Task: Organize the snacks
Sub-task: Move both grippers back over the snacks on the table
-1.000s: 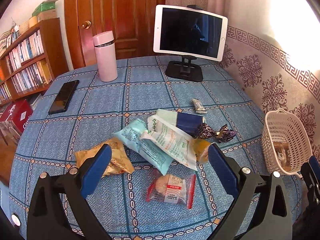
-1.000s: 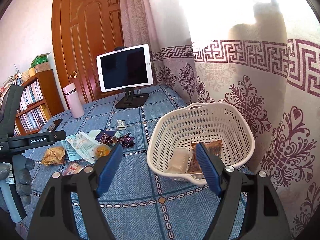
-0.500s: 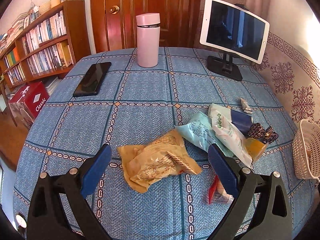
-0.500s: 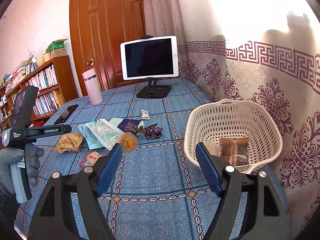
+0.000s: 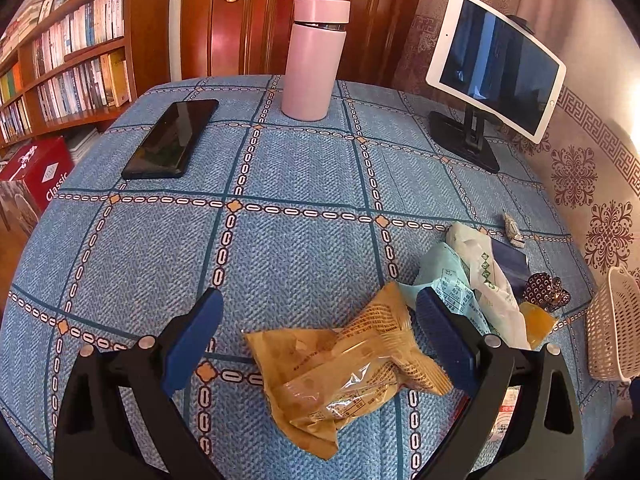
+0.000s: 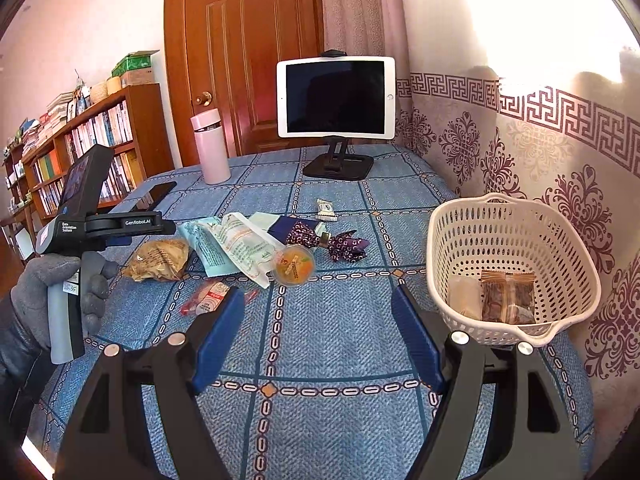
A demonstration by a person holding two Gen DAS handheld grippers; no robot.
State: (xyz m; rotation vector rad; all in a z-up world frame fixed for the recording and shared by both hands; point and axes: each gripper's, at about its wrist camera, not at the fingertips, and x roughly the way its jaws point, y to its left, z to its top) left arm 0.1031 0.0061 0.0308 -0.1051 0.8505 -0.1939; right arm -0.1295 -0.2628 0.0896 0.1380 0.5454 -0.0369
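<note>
Item in hand: tan crinkled snack packet (image 5: 352,372), lying flat on the blue checked tablecloth (image 5: 288,248), now framed between the spread jaws of the left gripper (image 5: 316,334); a second ago that gripper framed the red-edged packet (image 6: 206,298) and the pile, so it has swung across and dropped toward the tan packet. Pads stand either side of the wrapper without pressing it; nothing is pinched. Right gripper (image 6: 318,334): jaws spread, empty, over bare cloth; it has drifted off the white basket (image 6: 516,216), which now sits just to its right against the patterned wall covering. Basket contents: one brown clear-wrapped snack (image 6: 508,296) and one pale packet (image 6: 464,294). Still loose on the cloth: pale green and white pouches (image 6: 236,246), orange jelly cup (image 6: 294,266), purple-patterned wrappers (image 6: 340,244), small white sweet (image 6: 325,210). Not stock: pink flask (image 5: 314,58), phone (image 5: 172,138), tablet on stand (image 5: 496,62). Assessment: the sort is early, with most snacks outside the basket; the left claw appears lined up for the next pick, needing only to settle lower and close on the tan packet, whose slack wrapper may crumple or slip.
</note>
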